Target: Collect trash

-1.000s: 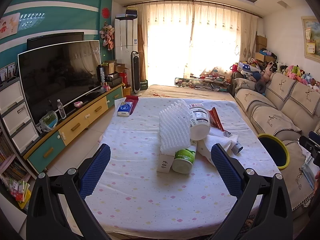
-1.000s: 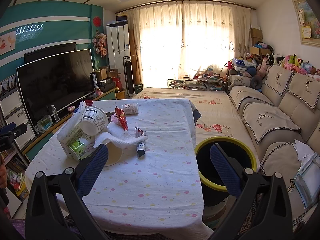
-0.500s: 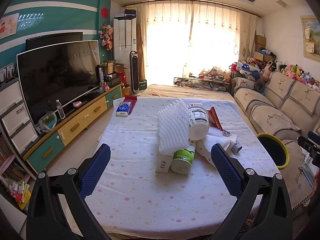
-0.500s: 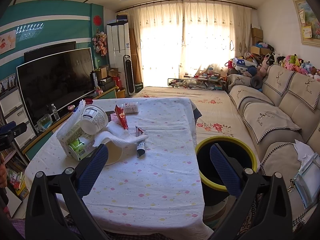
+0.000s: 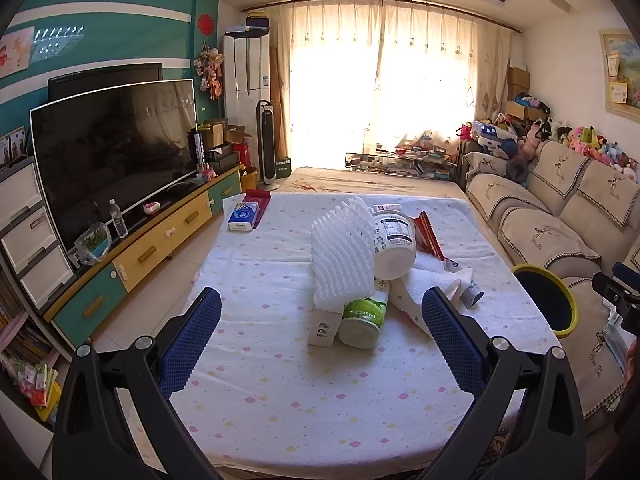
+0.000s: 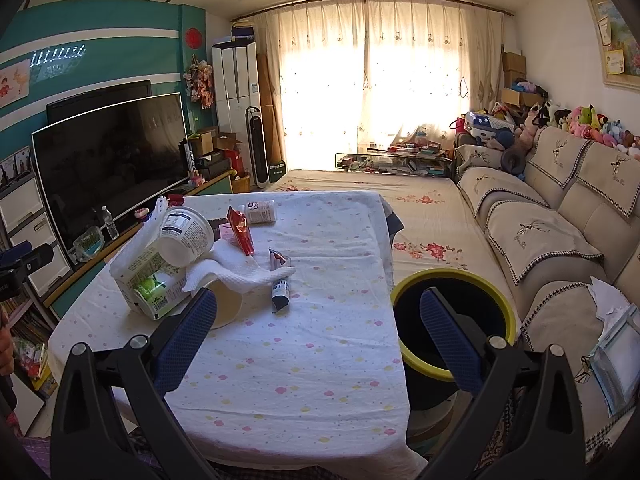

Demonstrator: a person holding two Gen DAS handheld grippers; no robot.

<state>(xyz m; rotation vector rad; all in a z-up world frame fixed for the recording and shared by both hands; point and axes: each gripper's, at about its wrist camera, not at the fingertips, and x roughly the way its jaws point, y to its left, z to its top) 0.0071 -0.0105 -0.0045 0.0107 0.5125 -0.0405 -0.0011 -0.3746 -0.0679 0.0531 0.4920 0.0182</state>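
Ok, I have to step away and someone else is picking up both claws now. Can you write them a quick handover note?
Left claw: open, empty, hovering short of the trash pile.
Right claw: open, empty, over the table's near edge beside the bin.
Trash, all on the table: white foam sheet, white tub tipped on it, green-labelled bottle lying down, white towel, red wrapper, small tube.
Yellow-rimmed bin: on the floor by the table's sofa side.
Done: nothing collected that I can see.
Left: every piece into the bin.
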